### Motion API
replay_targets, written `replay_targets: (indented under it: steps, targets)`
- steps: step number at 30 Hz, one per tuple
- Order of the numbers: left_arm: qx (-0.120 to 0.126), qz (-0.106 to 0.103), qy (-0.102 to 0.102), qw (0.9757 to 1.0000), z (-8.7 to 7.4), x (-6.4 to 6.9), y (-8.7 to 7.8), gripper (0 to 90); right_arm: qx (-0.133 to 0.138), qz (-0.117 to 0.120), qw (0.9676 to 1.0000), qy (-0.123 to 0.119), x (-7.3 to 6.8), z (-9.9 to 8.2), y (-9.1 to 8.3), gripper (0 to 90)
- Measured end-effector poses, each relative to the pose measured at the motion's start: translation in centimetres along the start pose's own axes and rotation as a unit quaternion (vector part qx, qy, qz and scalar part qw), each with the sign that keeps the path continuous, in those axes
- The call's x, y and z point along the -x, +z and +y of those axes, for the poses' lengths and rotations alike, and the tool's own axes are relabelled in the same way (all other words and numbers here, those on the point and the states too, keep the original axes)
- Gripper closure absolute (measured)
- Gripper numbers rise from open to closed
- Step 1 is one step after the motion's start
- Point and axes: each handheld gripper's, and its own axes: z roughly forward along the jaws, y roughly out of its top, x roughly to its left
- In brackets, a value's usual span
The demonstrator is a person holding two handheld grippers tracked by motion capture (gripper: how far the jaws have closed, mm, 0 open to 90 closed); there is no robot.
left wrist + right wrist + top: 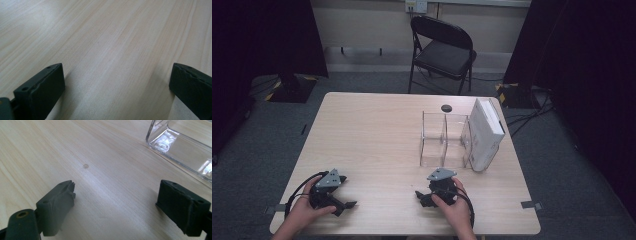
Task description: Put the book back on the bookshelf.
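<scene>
Two tools down low on the near part of the desk (372, 130), one in each hand. Left tool (116, 82) wide open, nothing but bare wood between its jaws. Right tool (116, 202) wide open too, holding nothing, pointed near a corner of the clear box (182, 150). Clear box near the right tool, a little farther back on the desk, not touching it. White box (486, 134) standing tall, right against the clear box on its right side. Black chair (443, 47) behind the desk.
</scene>
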Motion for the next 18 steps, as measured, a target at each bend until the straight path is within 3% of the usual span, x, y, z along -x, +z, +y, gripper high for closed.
replay_targets:
  steps: [18]
  targets:
    - [0.000,0.000,0.000,1.0000,0.00,0.00,0.00,0.0,0.001,-0.001,1.0000,-0.001,-0.03,-0.01,0.01,12.5]
